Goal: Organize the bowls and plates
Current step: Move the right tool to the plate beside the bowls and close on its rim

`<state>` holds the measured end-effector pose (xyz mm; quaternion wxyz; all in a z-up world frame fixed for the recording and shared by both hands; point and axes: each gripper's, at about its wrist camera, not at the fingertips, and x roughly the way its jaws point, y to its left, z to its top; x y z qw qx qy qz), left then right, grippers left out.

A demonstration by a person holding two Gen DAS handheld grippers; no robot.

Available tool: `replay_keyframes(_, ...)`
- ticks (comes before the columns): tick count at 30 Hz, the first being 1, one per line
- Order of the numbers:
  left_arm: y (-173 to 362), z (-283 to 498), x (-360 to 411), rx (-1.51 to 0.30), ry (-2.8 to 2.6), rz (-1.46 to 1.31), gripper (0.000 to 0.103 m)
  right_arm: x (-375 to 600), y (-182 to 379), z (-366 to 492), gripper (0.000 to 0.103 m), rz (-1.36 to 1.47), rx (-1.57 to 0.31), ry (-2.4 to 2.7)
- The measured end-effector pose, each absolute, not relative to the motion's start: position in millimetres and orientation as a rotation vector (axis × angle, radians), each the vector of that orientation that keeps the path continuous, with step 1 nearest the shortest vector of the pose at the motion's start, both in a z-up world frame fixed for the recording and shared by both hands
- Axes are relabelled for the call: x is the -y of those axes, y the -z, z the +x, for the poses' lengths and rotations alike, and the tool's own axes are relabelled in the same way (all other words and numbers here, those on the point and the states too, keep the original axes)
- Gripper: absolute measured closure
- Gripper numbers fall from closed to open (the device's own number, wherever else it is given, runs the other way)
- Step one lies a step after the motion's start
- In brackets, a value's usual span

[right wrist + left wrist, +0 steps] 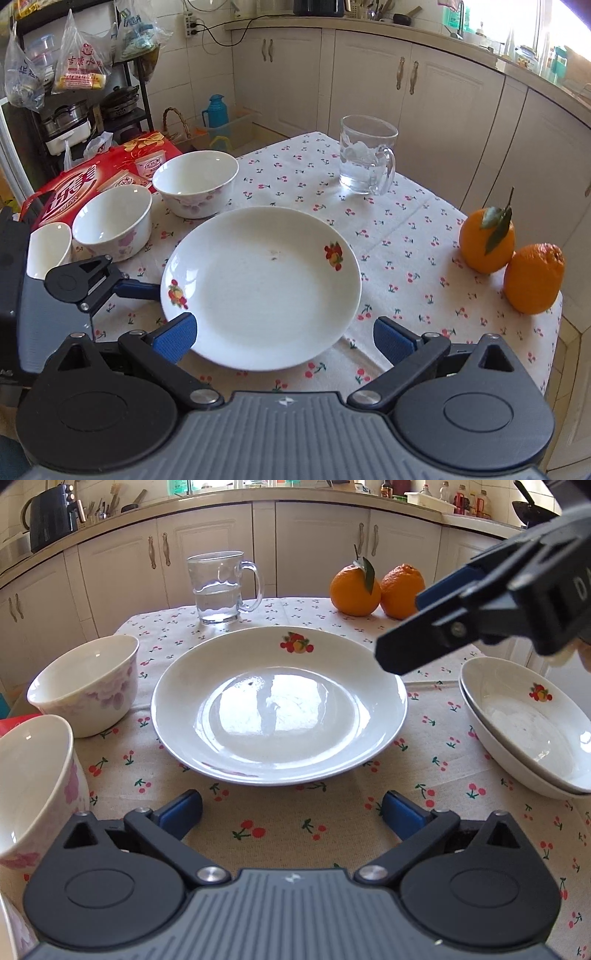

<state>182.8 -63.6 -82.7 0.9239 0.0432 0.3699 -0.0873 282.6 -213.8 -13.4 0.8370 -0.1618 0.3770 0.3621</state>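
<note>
Plate (258, 288) on table, stacking pending: left gripper (291, 810) jaws spread, empty; right gripper (284, 338) jaws spread at its near rim; next, pinch rim, lift.

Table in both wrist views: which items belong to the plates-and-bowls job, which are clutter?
Job:
large plate
stacked plates
floral bowls
third bowl

Clutter:
glass mug
two oranges
red box

Red box (79, 184) shows "乐美"; hanging bag (77, 62) reads "吉康水".
</note>
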Motion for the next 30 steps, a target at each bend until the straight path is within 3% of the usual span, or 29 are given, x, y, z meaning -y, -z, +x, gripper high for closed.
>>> replay_keyframes(15,82,182,66,-0.72,0.172,0.112,0.0,172,39,357,0.0,-0.405,-0.897,-0.87)
replay_keyframes(22,80,186,58,-0.721,0.184,0.079,0.011,158,52,394,0.0,-0.437,-0.961,-0.909)
replay_keyframes(30,78,188,55,-0.714,0.174,0.089,0.02,150,63,424,0.014,-0.408,-1.023,-0.979)
